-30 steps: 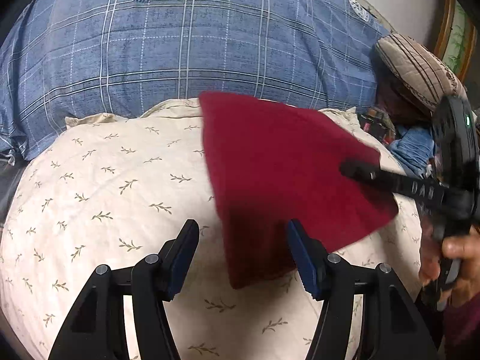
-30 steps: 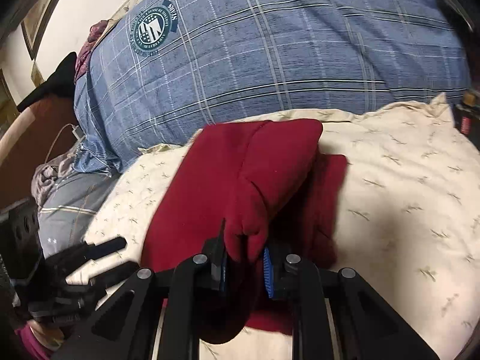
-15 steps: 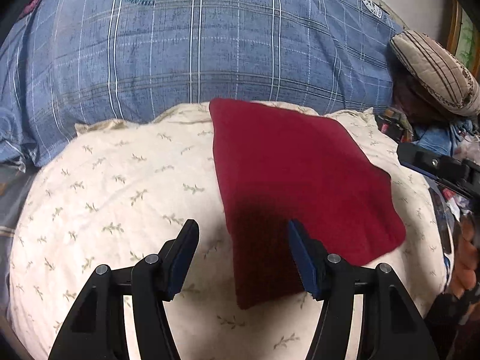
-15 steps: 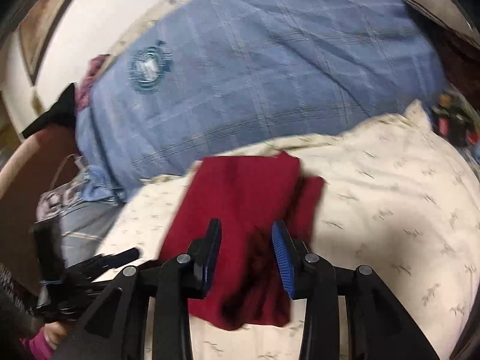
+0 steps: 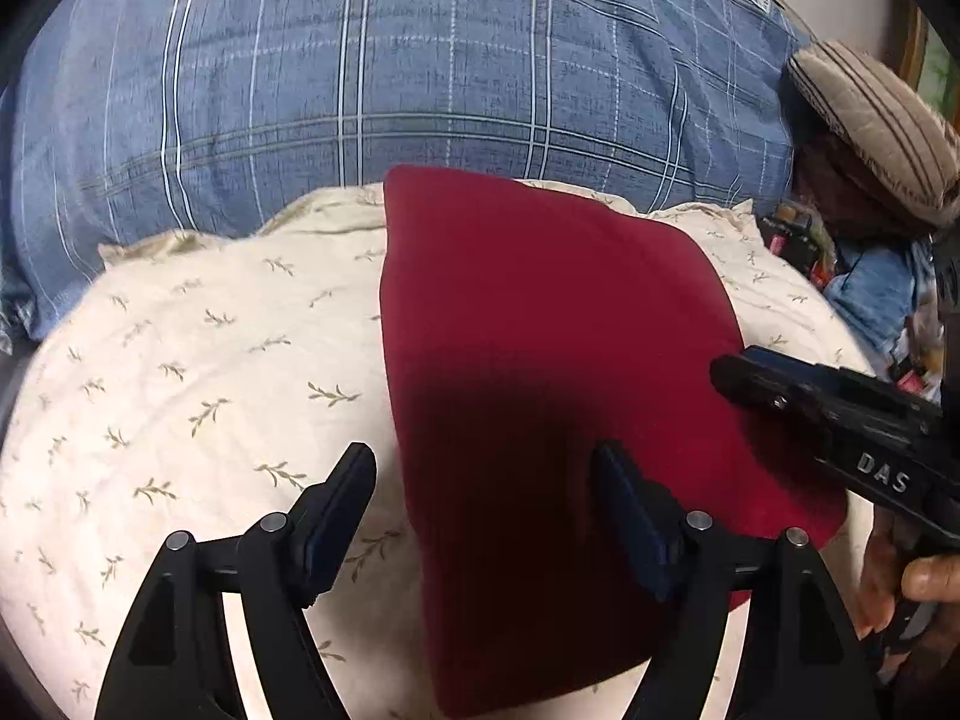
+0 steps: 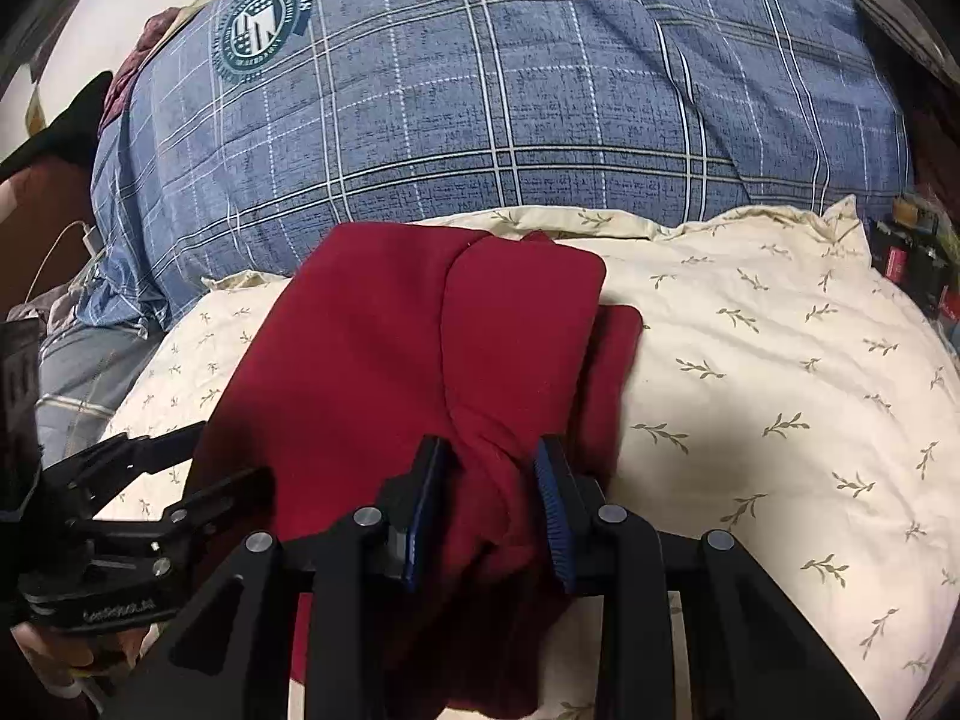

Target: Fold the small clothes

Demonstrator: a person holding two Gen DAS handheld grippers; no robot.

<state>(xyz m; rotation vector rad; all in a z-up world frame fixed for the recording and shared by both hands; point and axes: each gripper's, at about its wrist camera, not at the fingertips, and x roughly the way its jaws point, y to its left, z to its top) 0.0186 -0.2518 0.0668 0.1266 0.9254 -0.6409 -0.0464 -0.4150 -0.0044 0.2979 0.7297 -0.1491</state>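
A dark red folded garment (image 5: 540,360) lies on a cream pillow with a leaf print (image 5: 198,360). It also shows in the right wrist view (image 6: 384,360), with a folded flap on top. My left gripper (image 5: 486,510) is open and empty, its right finger over the garment's near edge. My right gripper (image 6: 489,510) is open, its jaws straddling a raised fold at the garment's near end without pinching it. The right gripper shows in the left wrist view (image 5: 780,390) at the garment's right edge. The left gripper shows in the right wrist view (image 6: 198,468).
A blue plaid quilt (image 5: 420,72) rises behind the pillow. A striped brown cushion (image 5: 870,120) and small clutter (image 5: 798,240) lie at the right. A white cable (image 6: 66,246) hangs at the left.
The right gripper let go of the red fold, drew back, and has come back down around the fold with its jaws apart. The left gripper stayed open and shifted a little.
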